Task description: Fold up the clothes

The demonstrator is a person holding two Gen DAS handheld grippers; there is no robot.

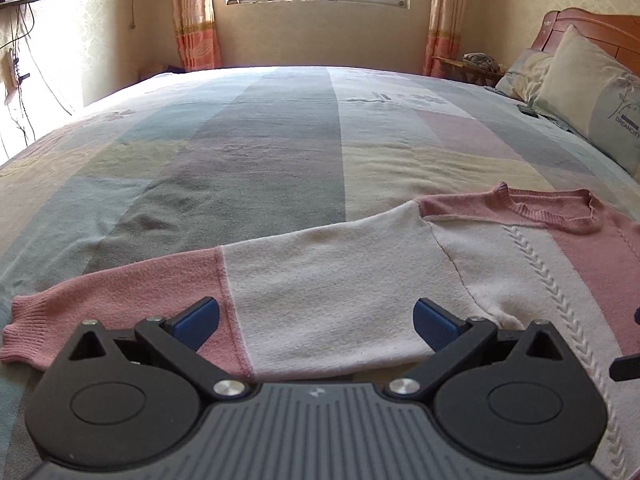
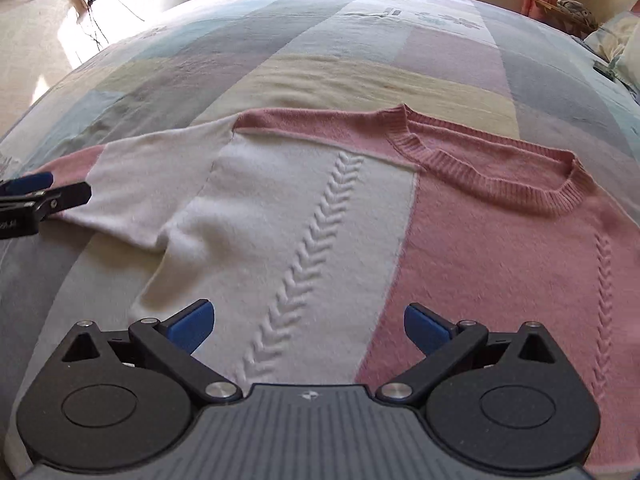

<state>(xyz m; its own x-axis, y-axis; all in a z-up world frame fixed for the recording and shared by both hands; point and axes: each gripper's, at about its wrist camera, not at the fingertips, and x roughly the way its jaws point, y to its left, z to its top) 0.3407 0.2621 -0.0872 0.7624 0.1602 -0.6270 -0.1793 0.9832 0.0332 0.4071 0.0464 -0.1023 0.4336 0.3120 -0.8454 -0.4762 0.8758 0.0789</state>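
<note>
- Left wrist: my left gripper (image 1: 316,322) hangs with jaws apart over the sweater (image 1: 500,264) sleeve (image 1: 224,292), which lies flat on the bed (image 1: 260,140). I'd pinch near the cuff (image 1: 24,332).
- Right wrist: my right gripper (image 2: 310,326) is spread wide above the sweater body; I'd hold the hem taut while folding the sleeve inward.

bedspread (image 1: 248,148) bare beyond sweater (image 1: 340,276), pillows (image 1: 592,92) at right

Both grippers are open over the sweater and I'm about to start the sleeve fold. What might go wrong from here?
1. The left gripper hovers open over the sleeve; closing there may also pinch the bedspread beneath.
2. The sweater bunches at the armpit, so a crease could get folded in.
3. The right gripper sits above the body, not an edge, so it could drag the knit.
</note>
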